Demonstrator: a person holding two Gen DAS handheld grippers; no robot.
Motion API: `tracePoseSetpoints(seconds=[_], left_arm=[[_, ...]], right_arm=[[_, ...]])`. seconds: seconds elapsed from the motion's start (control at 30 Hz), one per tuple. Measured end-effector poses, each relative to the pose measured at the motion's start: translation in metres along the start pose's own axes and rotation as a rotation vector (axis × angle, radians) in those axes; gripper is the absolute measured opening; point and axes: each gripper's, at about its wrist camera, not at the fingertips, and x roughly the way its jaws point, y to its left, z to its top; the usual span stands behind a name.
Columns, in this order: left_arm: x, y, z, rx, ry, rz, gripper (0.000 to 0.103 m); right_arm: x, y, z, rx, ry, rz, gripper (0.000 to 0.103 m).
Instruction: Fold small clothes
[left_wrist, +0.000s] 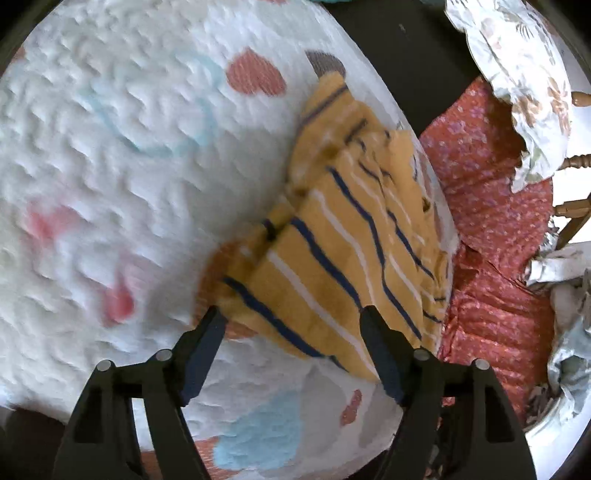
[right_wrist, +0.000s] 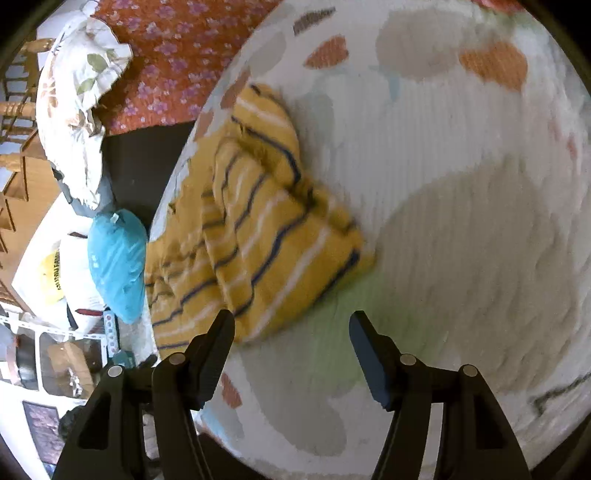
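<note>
Although both views are smeared by motion, the yellow striped garment (left_wrist: 343, 236) lies in a rough folded bundle near the edge of the white patterned quilt (left_wrist: 110, 155), with layers stacked over one another, so the folding looks well along or possibly done. Left gripper (left_wrist: 291, 317) stands with fingers apart, nothing pressed between them, the cloth's near corner just ahead. Right gripper (right_wrist: 291, 325) is likewise spread wide over bare quilt beside the bundle. Whether the far edges line up neatly is hard to tell; no other clothes awaiting folding are clearly in sight
</note>
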Motion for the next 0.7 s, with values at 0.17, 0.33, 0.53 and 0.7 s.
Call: tracePoseSetpoints(seconds=[0.17, 0.33, 0.53, 0.7], left_arm=[[0.019, -0.009, 0.021, -0.054, -0.001, -0.047, 0.074], [0.033, -0.02, 0.044, -0.071, 0.027, 0.066, 0.025], [0.022, -0.048, 0.037, 0.013, 0.009, 0.161, 0.008], [0.0, -0.053, 0.017, 0.024, -0.007, 0.171, 0.007]], right_arm=[[0.014, -0.001, -0.001, 0.035, 0.018, 0.031, 0.069], [0.031, 0.013, 0.028, 0.037, -0.038, 0.005, 0.071], [0.041, 0.008, 0.045, 0.136, -0.016, 0.031, 0.012], [0.012, 0.018, 0.037, 0.071, -0.017, 0.025, 0.01]])
